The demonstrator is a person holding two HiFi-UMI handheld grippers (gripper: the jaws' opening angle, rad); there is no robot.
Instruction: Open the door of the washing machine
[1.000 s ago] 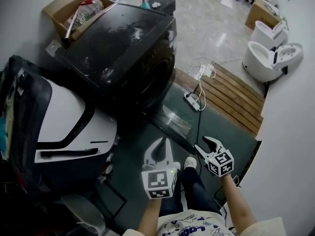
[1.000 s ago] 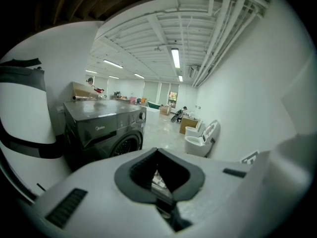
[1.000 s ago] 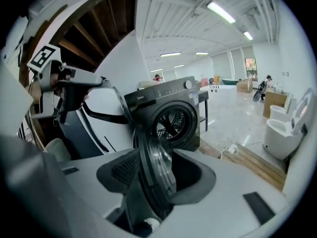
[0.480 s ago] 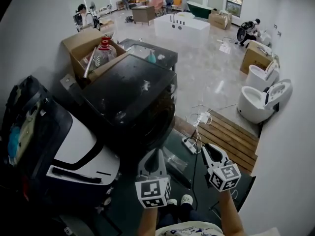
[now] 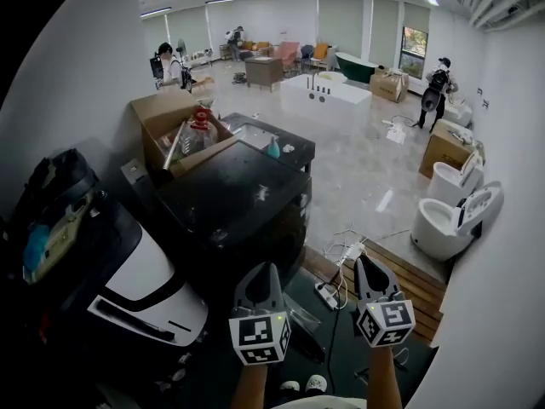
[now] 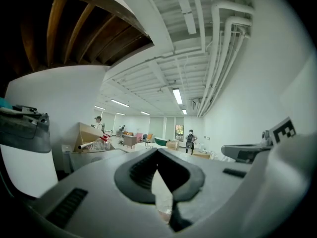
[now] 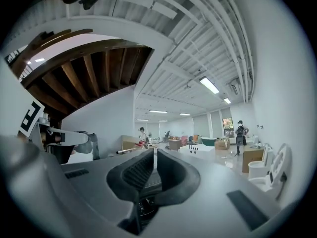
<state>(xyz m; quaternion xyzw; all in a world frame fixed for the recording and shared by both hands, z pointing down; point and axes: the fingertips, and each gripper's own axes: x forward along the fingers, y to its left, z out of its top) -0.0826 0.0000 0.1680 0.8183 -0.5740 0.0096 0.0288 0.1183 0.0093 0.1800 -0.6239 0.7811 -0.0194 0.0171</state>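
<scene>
The black washing machine [image 5: 234, 198] stands in the middle of the head view, its dark front door [image 5: 285, 241] facing lower right and closed. Both grippers are held up level near the bottom of that view, in front of the machine and not touching it. My left gripper [image 5: 263, 271] [image 6: 157, 151] has its jaw tips together with nothing in them. My right gripper [image 5: 370, 267] [image 7: 154, 152] has just been closing; only a thin slit is left between its pads and nothing is held between them.
A white-and-black appliance [image 5: 128, 288] stands left of the washer, with an open cardboard box [image 5: 170, 122] behind it. A power strip [image 5: 329, 293] with cables lies by a wooden slat platform [image 5: 409, 284]. White toilets [image 5: 447, 224] stand at right. People stand far off in the room.
Both grippers have risen and levelled out, and the head view has tilted up to take in the room. The right gripper's jaws went from wide open to closed.
</scene>
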